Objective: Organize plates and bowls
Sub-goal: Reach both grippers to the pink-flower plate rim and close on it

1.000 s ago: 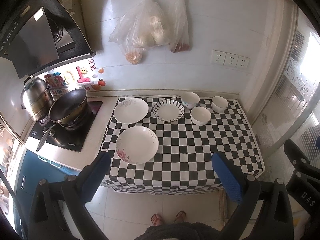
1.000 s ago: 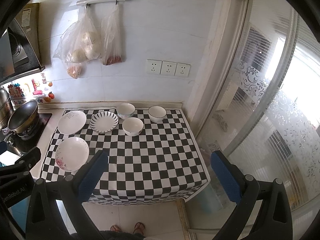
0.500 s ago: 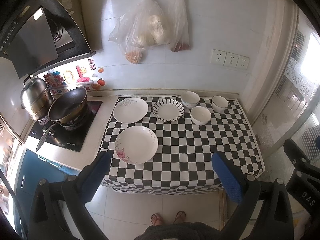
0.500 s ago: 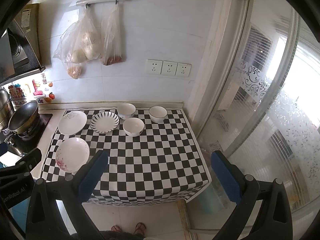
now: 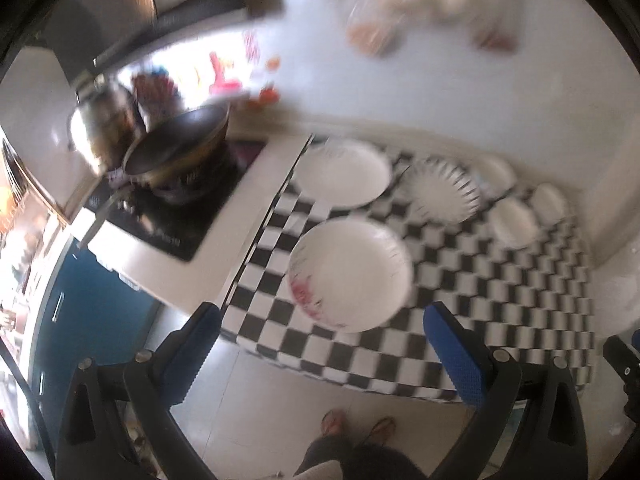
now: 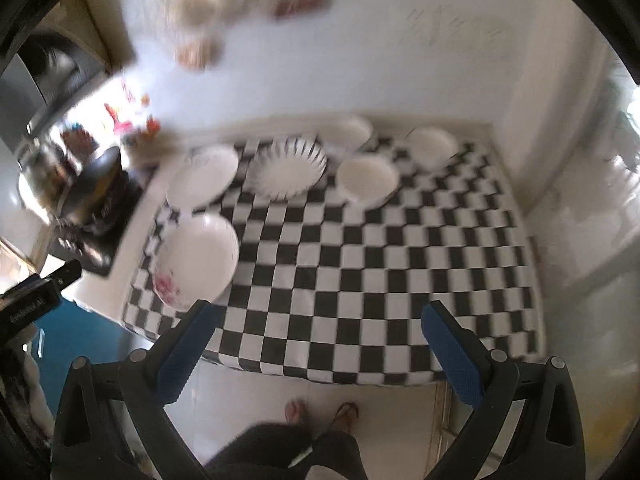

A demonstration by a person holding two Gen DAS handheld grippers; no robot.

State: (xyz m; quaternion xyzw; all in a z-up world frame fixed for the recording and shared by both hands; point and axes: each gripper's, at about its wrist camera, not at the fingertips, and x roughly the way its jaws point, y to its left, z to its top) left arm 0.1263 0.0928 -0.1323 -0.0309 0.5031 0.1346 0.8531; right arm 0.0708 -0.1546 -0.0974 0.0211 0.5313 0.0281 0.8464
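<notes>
White floral plate (image 5: 350, 274) lies nearest on the checkered counter (image 5: 500, 300) — both my left hand-held gripper (image 5: 320, 340) and right hand-held gripper (image 6: 316, 340) gape empty, so I'd approach its rim low and level.

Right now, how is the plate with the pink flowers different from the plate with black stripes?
The flowered plate is mostly plain white, with a pink flower print at one edge; the striped plate has black lines radiating around its rim. The flowered plate lies near the front left of the checkered cloth, close to the left gripper; the striped plate lies farther back, by the bowls. Both are round, white, lying flat and untouched.
</notes>
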